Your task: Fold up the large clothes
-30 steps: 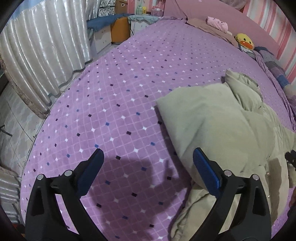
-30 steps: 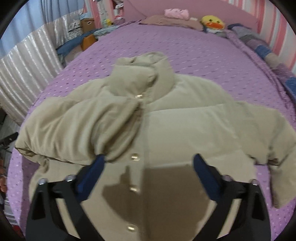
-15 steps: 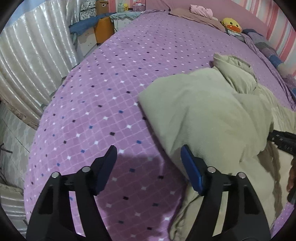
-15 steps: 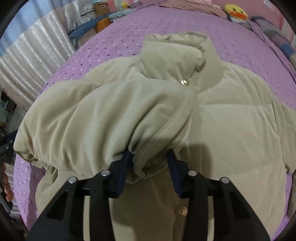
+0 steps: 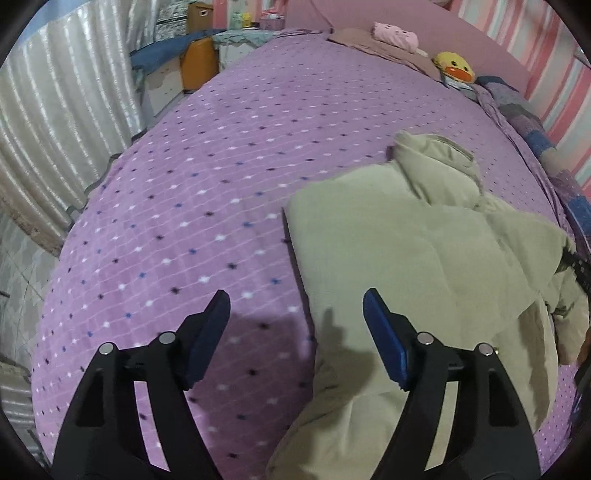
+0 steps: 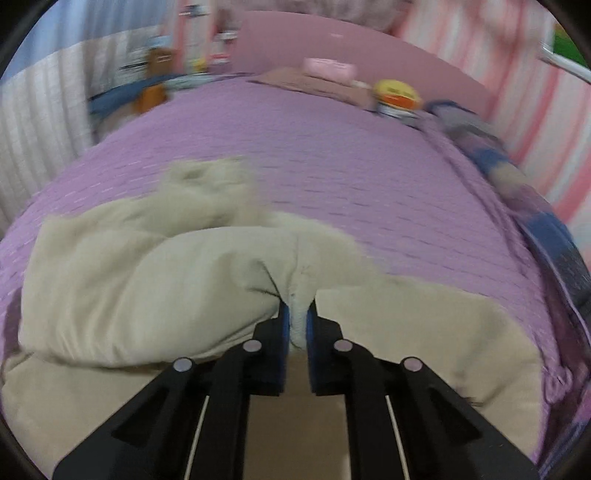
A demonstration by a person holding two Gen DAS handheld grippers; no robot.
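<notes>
A beige puffer jacket (image 5: 399, 258) lies on the purple bed, its left sleeve folded across the front. My left gripper (image 5: 295, 314) is open and empty, hovering over the jacket's left edge. My right gripper (image 6: 298, 314) is shut on a bunched fold of the jacket's sleeve (image 6: 207, 280) and holds it lifted over the jacket body. The right gripper's black arm (image 5: 576, 266) shows at the right edge of the left wrist view. The right wrist view is motion-blurred.
The purple dotted bedspread (image 5: 207, 192) spreads to the left of the jacket. A yellow duck plush (image 5: 453, 66) and a pink pillow (image 5: 394, 33) lie by the headboard. A blue patchwork blanket (image 6: 532, 184) lines the right side. Silver curtains (image 5: 55, 110) hang at left.
My right gripper has closed tight on the sleeve fold and raised it; the view tilted up toward the headboard. My left gripper has shifted right, toward the jacket's edge, staying open.
</notes>
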